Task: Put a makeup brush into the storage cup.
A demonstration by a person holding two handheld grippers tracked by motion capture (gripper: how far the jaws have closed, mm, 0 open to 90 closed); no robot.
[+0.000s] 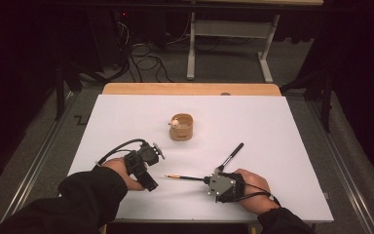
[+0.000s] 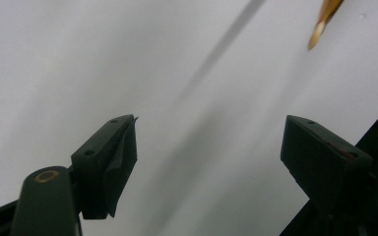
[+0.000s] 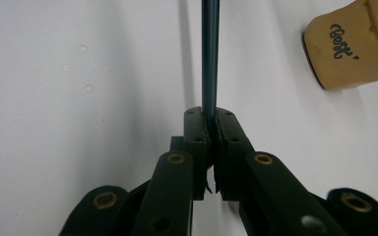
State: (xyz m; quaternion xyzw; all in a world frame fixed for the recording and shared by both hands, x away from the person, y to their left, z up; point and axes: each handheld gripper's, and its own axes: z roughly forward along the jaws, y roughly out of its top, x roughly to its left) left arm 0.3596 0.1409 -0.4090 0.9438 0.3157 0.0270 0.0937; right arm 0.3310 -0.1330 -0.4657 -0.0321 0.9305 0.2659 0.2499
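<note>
On the white counter, the right tongs sit near the front edge, right of centre, their jaws clamped on the dark handle of a thin brush. The brush points left across the counter, and its golden tip ends well short of the left tongs. In the right gripper view the handle runs straight out from between the shut jaws. The left tongs rest at the near left with their jaws spread wide and nothing between them; only bare counter shows in the gap. A second, black brush lies slantwise just beyond the right tongs. A small tan cup stands farther off, near the counter's middle.
</note>
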